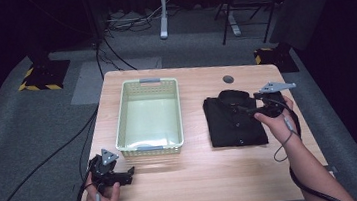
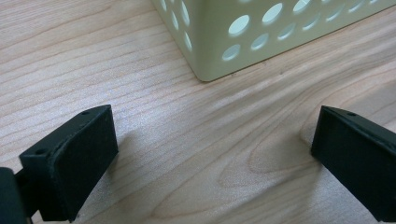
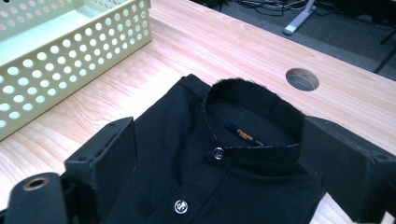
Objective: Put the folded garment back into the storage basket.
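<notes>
Black jaws of the right gripper [image 3: 219, 182] stand spread wide, one on each side of the folded black shirt [image 3: 224, 177], straddling it just below the collar [image 3: 252, 107]. From above, that gripper [image 1: 262, 106] hangs over the shirt's [image 1: 234, 122] right edge, the shirt lying flat on the right half of the wooden table [image 1: 199, 173]. Just left of the shirt, a little apart, sits a pale green perforated basket [image 1: 121, 126]. Nothing lies between shirt and basket. Over at the near left corner, the left gripper [image 1: 119, 177] rests low, jaws open over bare wood, the basket's corner [image 2: 205, 60] just ahead.
</notes>
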Tool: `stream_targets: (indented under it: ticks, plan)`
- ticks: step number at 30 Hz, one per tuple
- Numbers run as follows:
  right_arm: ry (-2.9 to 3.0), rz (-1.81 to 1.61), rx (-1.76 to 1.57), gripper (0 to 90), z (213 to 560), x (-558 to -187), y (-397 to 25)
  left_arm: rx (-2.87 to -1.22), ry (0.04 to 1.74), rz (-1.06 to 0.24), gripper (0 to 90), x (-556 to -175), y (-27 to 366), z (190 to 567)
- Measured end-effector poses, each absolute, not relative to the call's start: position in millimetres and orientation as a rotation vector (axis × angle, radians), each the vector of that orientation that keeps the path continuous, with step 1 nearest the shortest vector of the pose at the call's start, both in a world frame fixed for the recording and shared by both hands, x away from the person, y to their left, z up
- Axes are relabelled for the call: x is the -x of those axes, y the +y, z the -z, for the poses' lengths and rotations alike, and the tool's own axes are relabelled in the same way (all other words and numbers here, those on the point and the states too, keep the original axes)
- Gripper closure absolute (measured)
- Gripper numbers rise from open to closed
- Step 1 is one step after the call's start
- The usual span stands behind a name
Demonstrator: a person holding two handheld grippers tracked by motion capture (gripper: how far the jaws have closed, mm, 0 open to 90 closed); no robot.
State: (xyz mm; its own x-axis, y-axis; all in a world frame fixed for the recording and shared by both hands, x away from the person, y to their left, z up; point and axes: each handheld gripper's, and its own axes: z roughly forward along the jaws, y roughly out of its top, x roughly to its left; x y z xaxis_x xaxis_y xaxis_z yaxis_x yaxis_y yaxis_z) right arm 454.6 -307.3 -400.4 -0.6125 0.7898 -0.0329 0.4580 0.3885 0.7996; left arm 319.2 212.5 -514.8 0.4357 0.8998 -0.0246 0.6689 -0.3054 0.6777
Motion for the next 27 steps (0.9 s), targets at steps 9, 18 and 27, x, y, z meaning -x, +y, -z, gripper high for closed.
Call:
stream_targets:
  ticks: [9, 18, 27]
  plan:
    - [2.25, -1.095, -1.065, 11.0, 397.6, -462.4, -299.1, -2.074, 1.314, -0.484, 0.4, -319.2, 212.5, 514.7]
    - [2.272, -1.09, -1.068, 10.1, 401.7, -471.2, -289.4, -2.074, 1.313, -0.484, 0.4, -319.2, 212.5, 514.7]
    - [2.284, -1.091, -1.06, 9.0, 404.7, -478.9, -280.3, -2.074, 1.313, -0.484, 0.4, -319.3, 212.5, 514.8]
